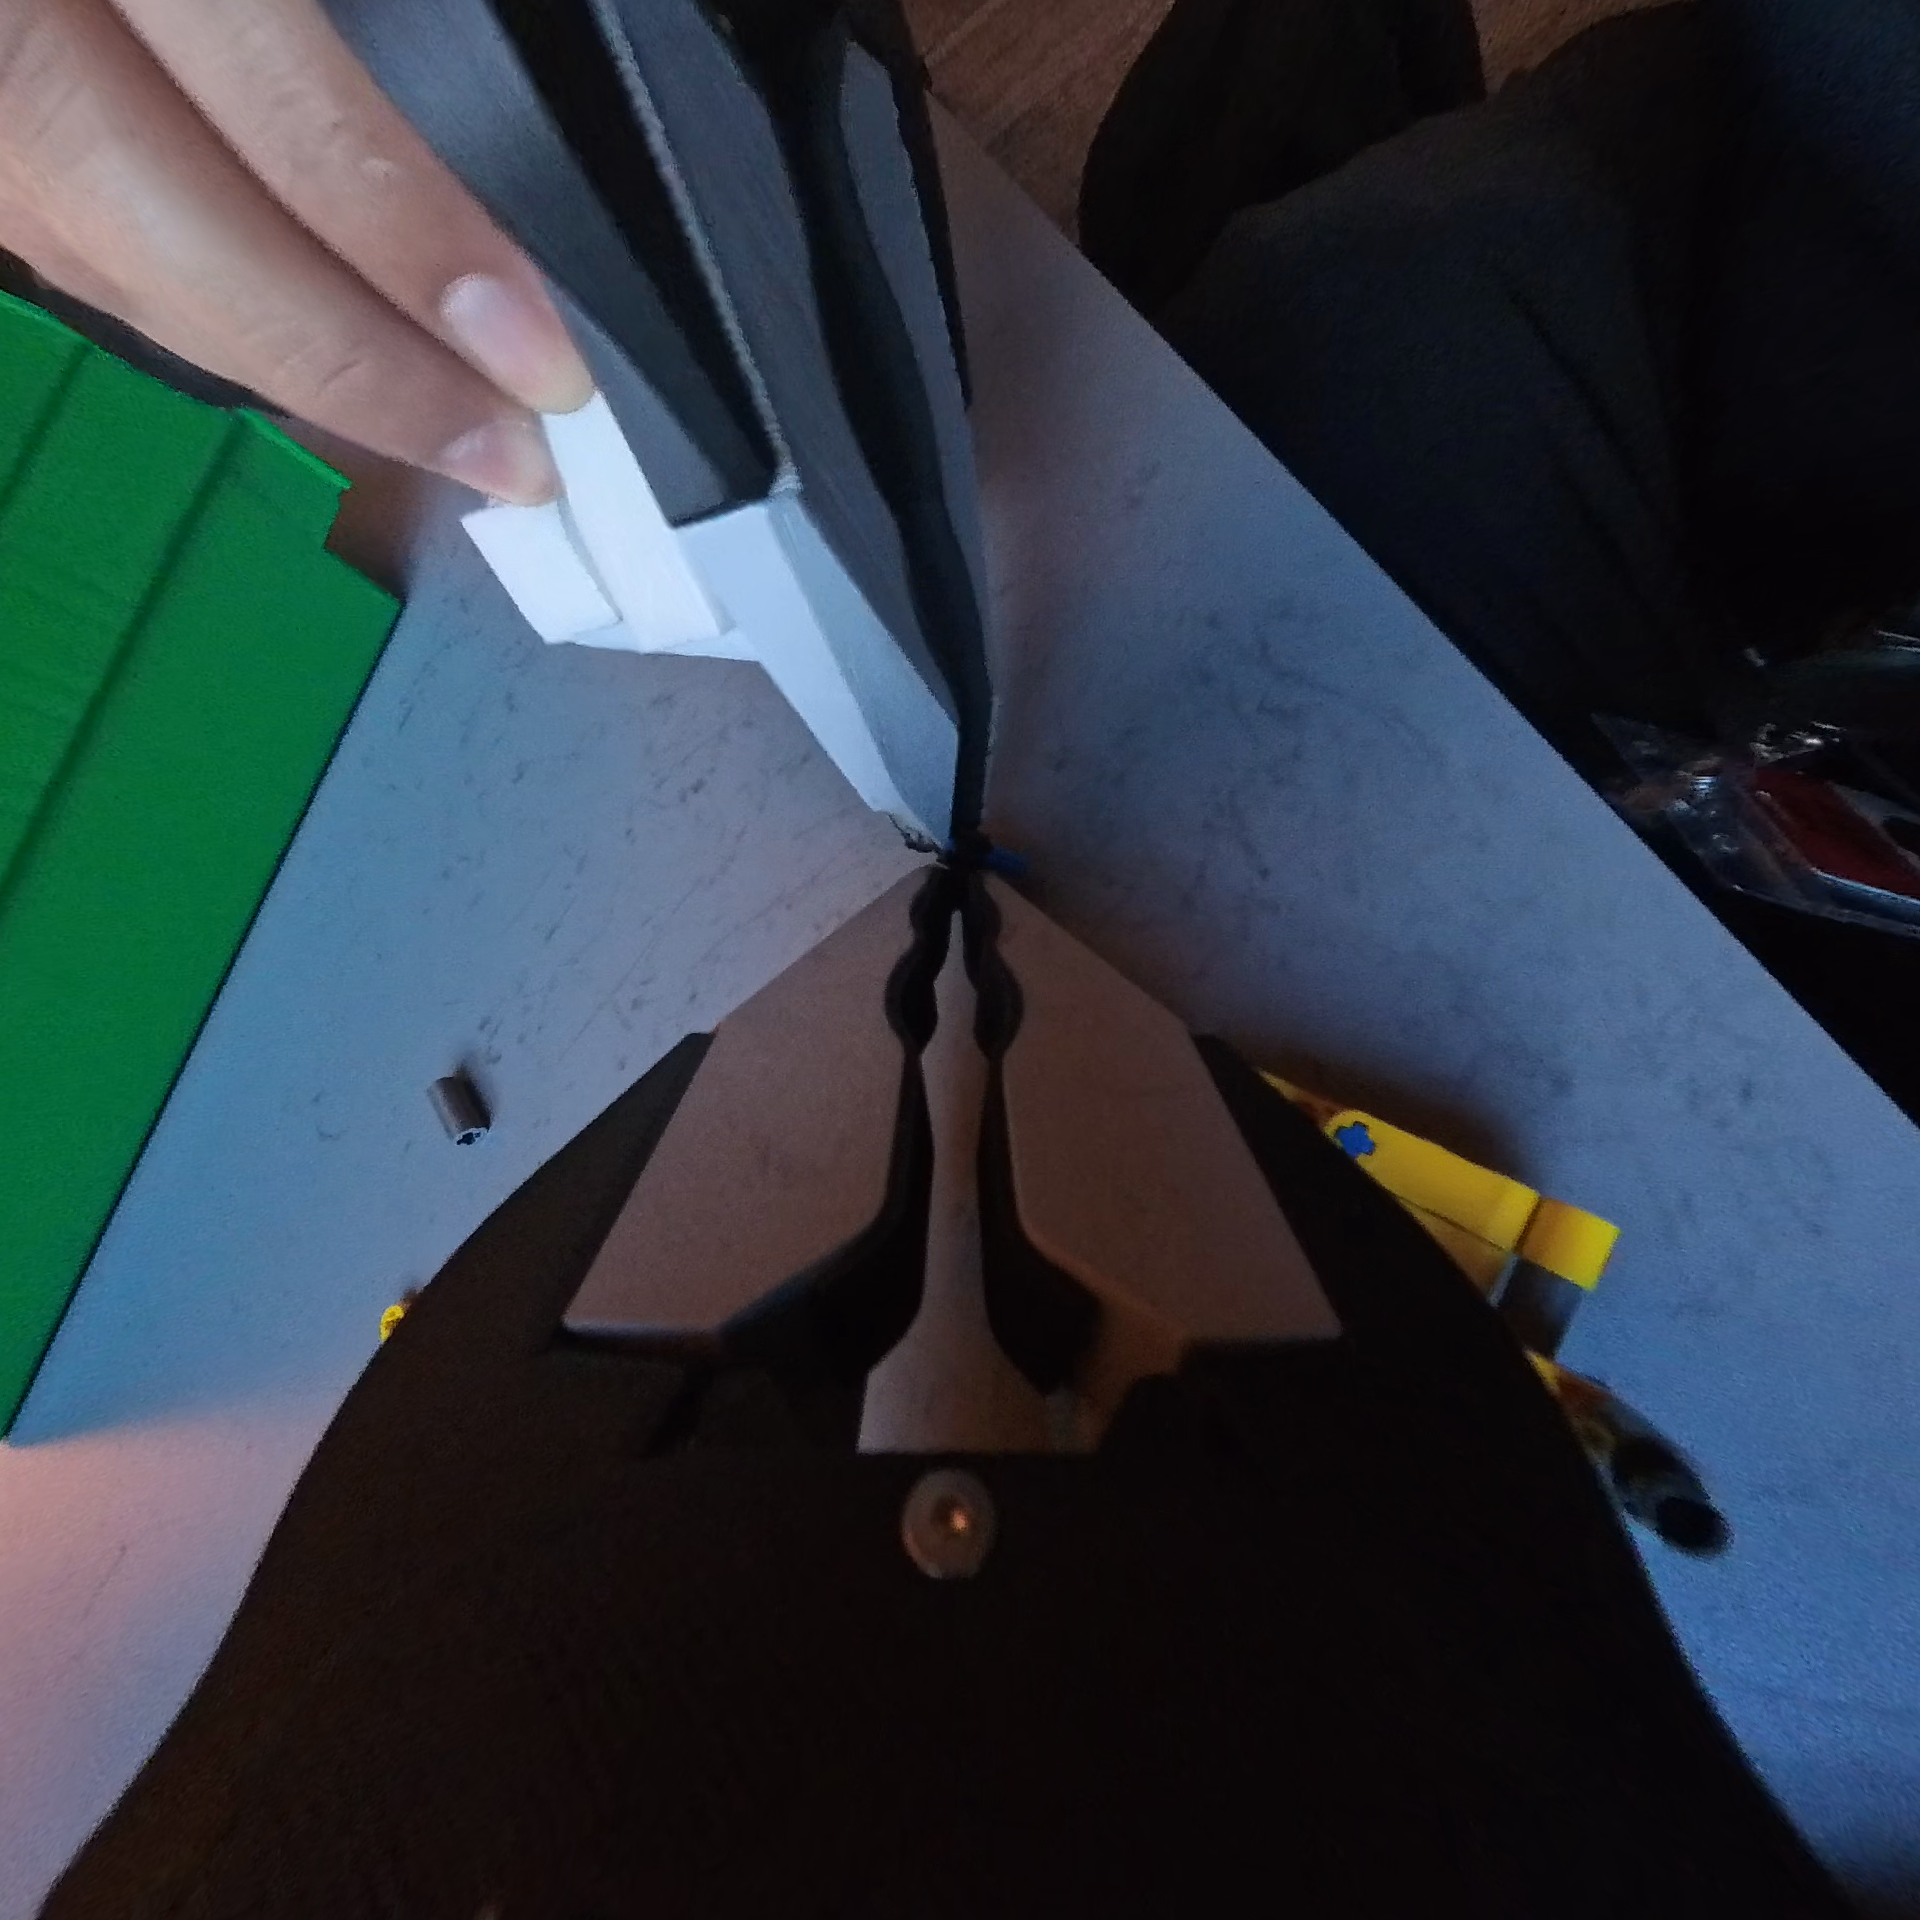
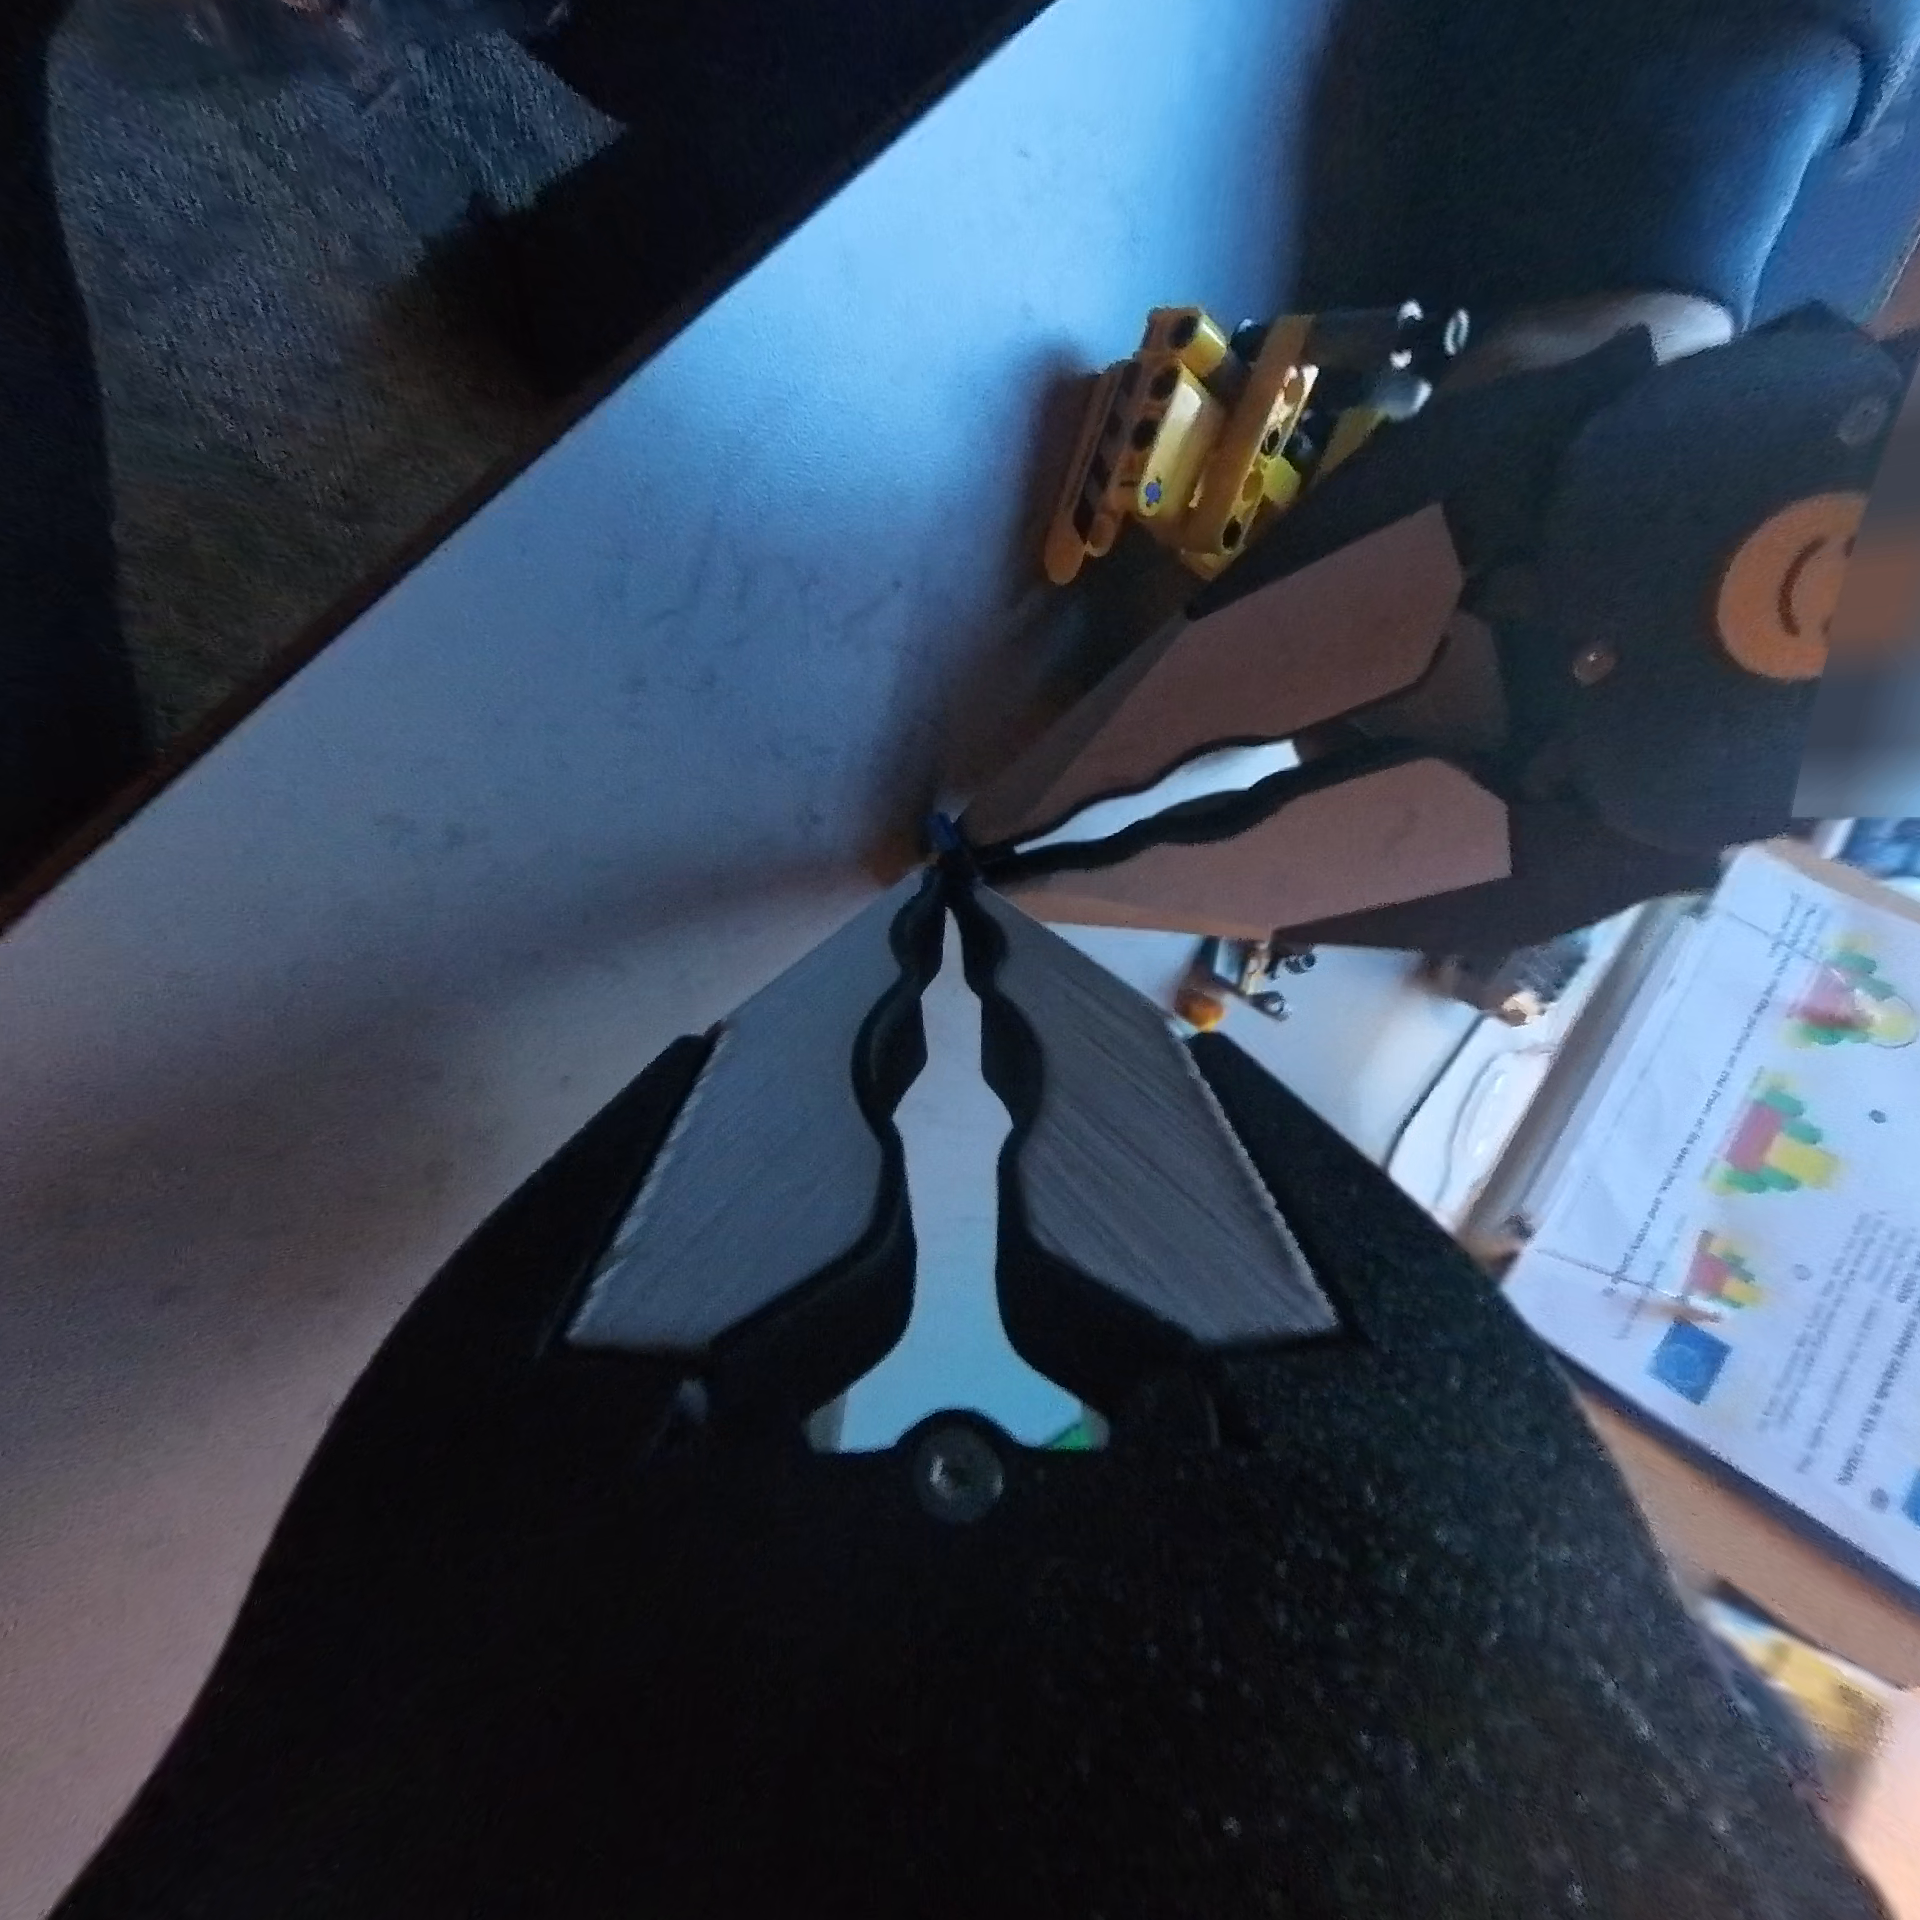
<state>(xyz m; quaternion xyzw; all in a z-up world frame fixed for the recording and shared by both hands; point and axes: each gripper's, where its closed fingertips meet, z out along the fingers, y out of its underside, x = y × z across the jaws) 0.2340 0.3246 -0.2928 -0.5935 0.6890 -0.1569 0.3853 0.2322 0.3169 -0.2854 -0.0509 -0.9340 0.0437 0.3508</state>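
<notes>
My left gripper [image 1: 954, 868] has brown fingers and my right gripper [image 2: 943, 868] has grey ones. They meet tip to tip just above the pale table [image 1: 1351, 831]. Both sets of jaws are closed to a point on a tiny blue pin [image 1: 1004, 860], which also shows in the right wrist view [image 2: 942, 828]. In the left wrist view the right gripper [image 1: 951, 836] comes down from the top, held by a hand [image 1: 260, 239]. In the right wrist view the left gripper [image 2: 971, 844] comes in from the right.
A yellow beam build [image 2: 1174, 457] stands behind the left gripper and also shows in the left wrist view [image 1: 1455, 1205]. A green ribbed panel [image 1: 156, 727] lies at the left. A small grey sleeve [image 1: 457, 1112] lies loose. A printed sheet [image 2: 1714, 1195] lies at the right. The table edge [image 2: 520, 436] runs diagonally.
</notes>
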